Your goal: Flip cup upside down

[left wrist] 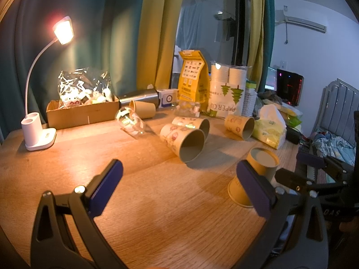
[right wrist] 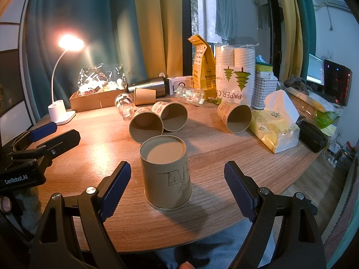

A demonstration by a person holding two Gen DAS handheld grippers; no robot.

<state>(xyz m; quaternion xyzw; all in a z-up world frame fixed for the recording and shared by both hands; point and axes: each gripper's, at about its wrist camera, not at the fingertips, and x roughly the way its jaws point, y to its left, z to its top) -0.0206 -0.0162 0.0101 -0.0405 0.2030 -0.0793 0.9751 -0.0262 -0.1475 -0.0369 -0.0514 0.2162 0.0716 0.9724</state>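
Observation:
A brown paper cup [right wrist: 167, 174] stands upside down on the wooden table [right wrist: 224, 148], base up, with a line drawing on its side. My right gripper [right wrist: 177, 172] is open, its blue-padded fingers apart on either side of the cup without touching it. The same cup shows in the left wrist view [left wrist: 258, 172], partly behind my left gripper's right finger. My left gripper [left wrist: 179, 170] is open and empty over bare table, left of the cup. It also appears at the left edge of the right wrist view [right wrist: 49, 134].
Several paper cups lie on their sides behind: two together [right wrist: 157, 121], one at right [right wrist: 235, 116], one at back [right wrist: 144, 96]. A clear plastic cup [right wrist: 124, 105], a lit desk lamp [right wrist: 60, 112], cardboard box [right wrist: 94, 98], paper-cup pack [right wrist: 235, 76] and tissue pack [right wrist: 276, 125] line the back and right.

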